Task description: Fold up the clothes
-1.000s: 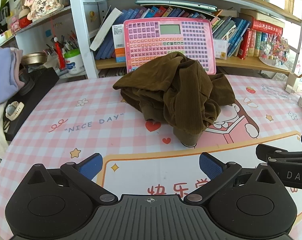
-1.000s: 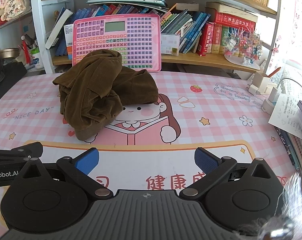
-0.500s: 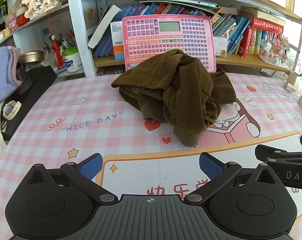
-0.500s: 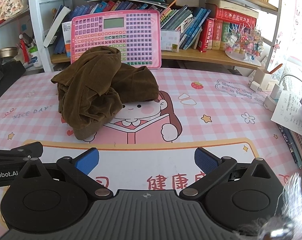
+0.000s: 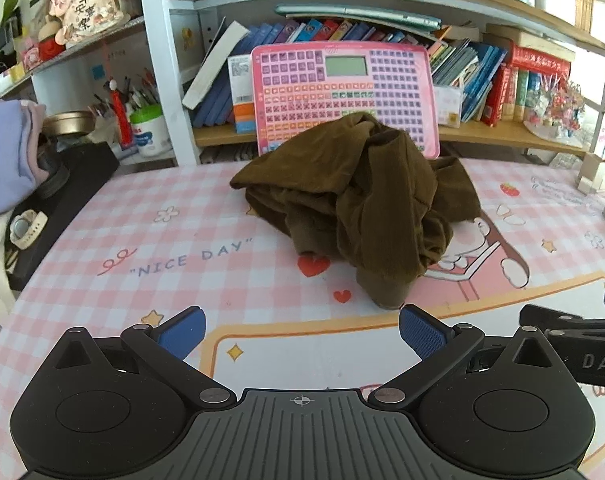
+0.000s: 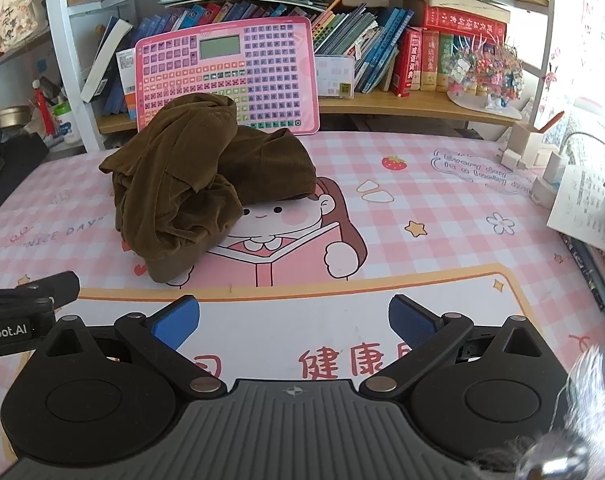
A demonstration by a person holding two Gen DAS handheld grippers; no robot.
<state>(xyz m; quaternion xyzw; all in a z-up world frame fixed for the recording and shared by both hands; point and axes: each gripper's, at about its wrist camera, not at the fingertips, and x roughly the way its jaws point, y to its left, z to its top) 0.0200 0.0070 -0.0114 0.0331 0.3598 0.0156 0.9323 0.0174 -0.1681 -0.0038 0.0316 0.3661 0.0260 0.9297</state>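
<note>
We see the brown garment [image 5: 358, 204] lying in a loose, rumpled heap at the centre of the left wrist view and left of centre in the right wrist view [image 6: 190, 184]. It rests on the pink checked table mat [image 5: 174, 240], with its rear edge close in front of the pink keyboard toy [image 5: 342, 84] that leans against the bookshelf [image 6: 382, 100] in the upper middle of both frames. One thick fold droops toward the lower edge of the heap, ending near the red hearts printed on the mat. The cloth looks ribbed or velvety; what kind of garment it is we cannot tell, since no sleeve, leg or collar shows clearly.

Our left gripper [image 5: 302, 330] sits at the bottom of its frame with its blue-padded fingers spread wide and nothing between them. Our right gripper [image 6: 294, 320] is likewise spread and empty at the bottom of its frame. Both hover over the mat just short of the heap, side by side, each one's edge showing at the margin of the other's view.

As for progress, we judge that the folding itself remains to be done: the garment shows no flat panel, no straight edge, no stacked layers, only a bunched mound. Whatever stage this is, the cloth would need spreading flat before neat folds could be made. Folded lilac fabric [image 5: 6, 152] sits at the left edge of the left wrist view.
</note>
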